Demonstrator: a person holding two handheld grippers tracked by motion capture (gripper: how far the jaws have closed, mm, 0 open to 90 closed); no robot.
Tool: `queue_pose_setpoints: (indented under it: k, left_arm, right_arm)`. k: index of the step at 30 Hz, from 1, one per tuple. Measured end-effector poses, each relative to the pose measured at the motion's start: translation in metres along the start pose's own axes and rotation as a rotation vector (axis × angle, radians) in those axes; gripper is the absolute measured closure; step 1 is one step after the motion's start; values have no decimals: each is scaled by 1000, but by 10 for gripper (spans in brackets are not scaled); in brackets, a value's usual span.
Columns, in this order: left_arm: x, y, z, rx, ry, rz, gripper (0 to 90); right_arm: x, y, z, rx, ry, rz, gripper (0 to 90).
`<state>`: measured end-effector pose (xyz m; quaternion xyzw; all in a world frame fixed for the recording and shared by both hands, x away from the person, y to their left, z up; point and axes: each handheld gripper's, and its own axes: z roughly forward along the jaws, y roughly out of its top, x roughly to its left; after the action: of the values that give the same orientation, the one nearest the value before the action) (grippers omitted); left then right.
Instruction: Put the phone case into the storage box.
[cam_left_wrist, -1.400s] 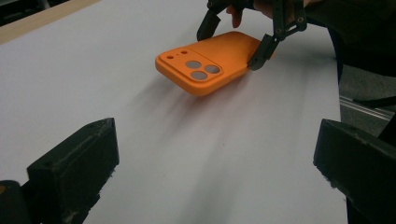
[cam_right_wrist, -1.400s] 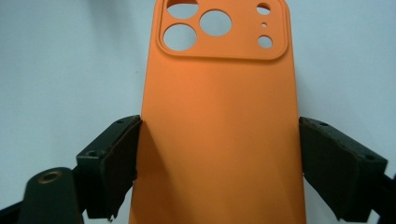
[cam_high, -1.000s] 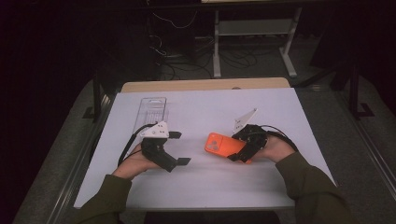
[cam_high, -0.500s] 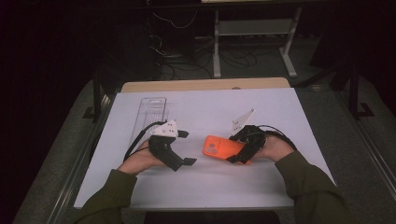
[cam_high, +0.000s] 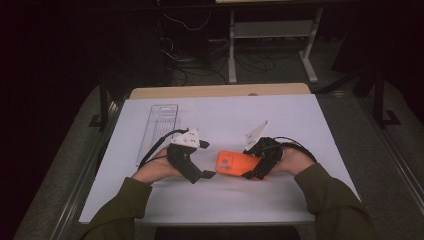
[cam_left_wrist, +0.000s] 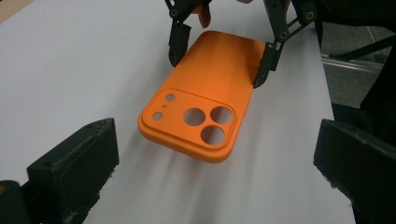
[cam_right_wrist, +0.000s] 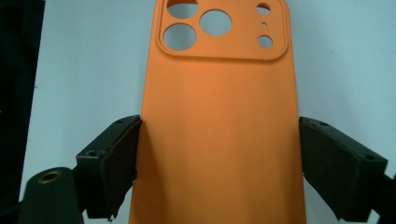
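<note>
Grippers are working together over the white tabletop (cam_high: 220, 115). We are pinching an orange phone case (cam_high: 234, 163) across its width with the right gripper (cam_high: 257, 167), its jaws pressing on both long edges and lifting the case's camera-cutout end slightly off the surface. We are holding the left gripper (cam_high: 202, 160) just beside that cutout end, jaws spread wide, nothing between them. Farther back on the left, a clear plastic tray (cam_high: 157, 130) is lying flat.

A person wears olive-green long sleeves (cam_high: 327, 197). Each hand carries a black gripper: the left gripper (cam_high: 206, 175) and right gripper (cam_high: 250, 172) both bear a pale three-cornered top plate and trail thin black cables.
</note>
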<state>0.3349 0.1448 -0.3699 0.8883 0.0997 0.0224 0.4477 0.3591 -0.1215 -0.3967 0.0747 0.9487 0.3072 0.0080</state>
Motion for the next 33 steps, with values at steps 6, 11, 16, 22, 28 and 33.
queue_pose_setpoints:
  k: [6, 11, 16, 22, 28, 33]
  left_arm:
    - [0, 7, 8, 20, -14, 28, 0]
    - [0, 11, 15, 41, -32, 52, 0]
    - [1, 14, 21, 59, -54, 66, 0]
    - [2, 18, 28, 75, -79, 88, 0]
    - [3, 19, 37, 112, -89, 102, 0]
    - [2, 18, 44, 139, -101, 117, 0]
  right_arm:
    - [3, 1, -1, 1, 5, -6, 151]
    - [5, 2, 0, -4, 20, -21, 150]
    - [6, 4, 1, 1, 28, -33, 150]
    - [8, 7, 4, 10, 29, -60, 151]
    - [12, 10, 5, 6, 44, -70, 150]
    - [14, 12, 6, 15, 38, -87, 150]
